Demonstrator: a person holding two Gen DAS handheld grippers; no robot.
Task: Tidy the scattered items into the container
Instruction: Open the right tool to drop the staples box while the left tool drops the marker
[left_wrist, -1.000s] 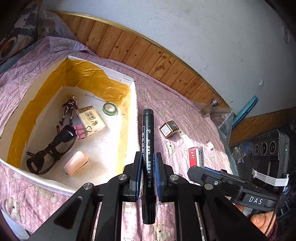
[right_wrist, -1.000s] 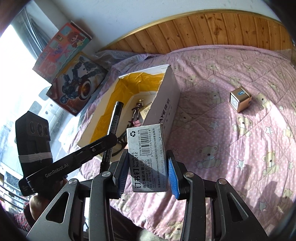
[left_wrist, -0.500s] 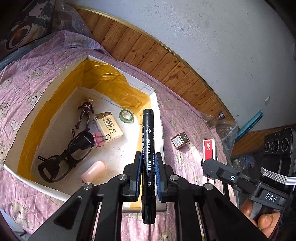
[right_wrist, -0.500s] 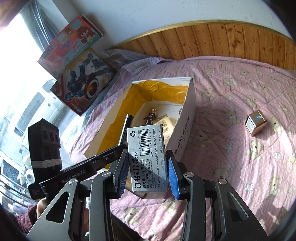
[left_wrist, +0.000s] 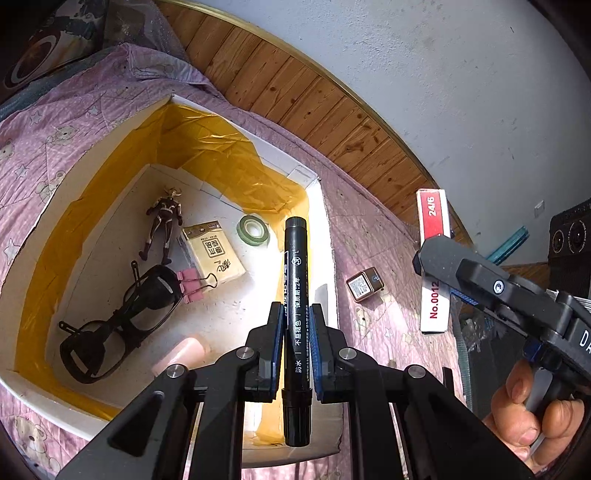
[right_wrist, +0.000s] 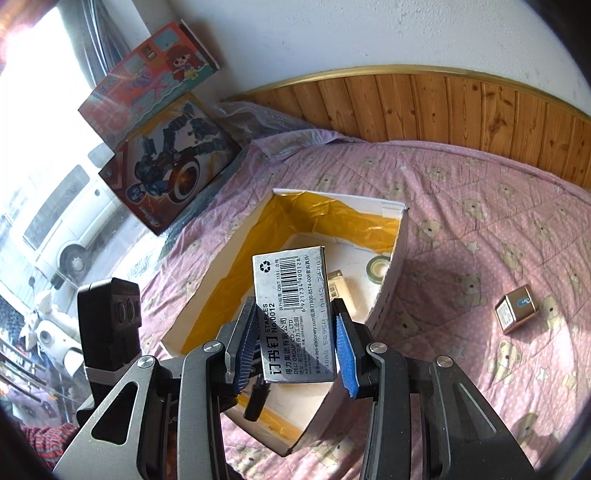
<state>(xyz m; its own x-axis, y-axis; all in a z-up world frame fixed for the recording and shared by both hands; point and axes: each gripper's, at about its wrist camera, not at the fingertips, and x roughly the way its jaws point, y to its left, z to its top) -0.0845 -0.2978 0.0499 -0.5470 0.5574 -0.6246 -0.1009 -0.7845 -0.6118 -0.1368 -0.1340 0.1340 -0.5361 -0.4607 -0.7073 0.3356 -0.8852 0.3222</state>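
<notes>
We hold a black marker (left_wrist: 296, 295) upright, clamped in our left gripper (left_wrist: 296, 332) above the near right part of the open white box (left_wrist: 332, 258). Our right gripper (right_wrist: 297, 343) is clamped on a staple box (right_wrist: 293, 314), also over the box. Inside lie glasses (left_wrist: 122, 314), a figurine (left_wrist: 164, 221), a tape roll (left_wrist: 253, 229) and a tissue pack (left_wrist: 214, 251). A small brown cube (right_wrist: 516, 308) sits on the pink quilt (right_wrist: 480, 206) beside it.

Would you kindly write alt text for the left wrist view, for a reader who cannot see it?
The left gripper clamps a black marker above a yellow-lined white box on a pink quilt. Inside lie sunglasses, a toy figure, a tissue pack and a tape roll. At right, the right gripper holds a staples box.
</notes>
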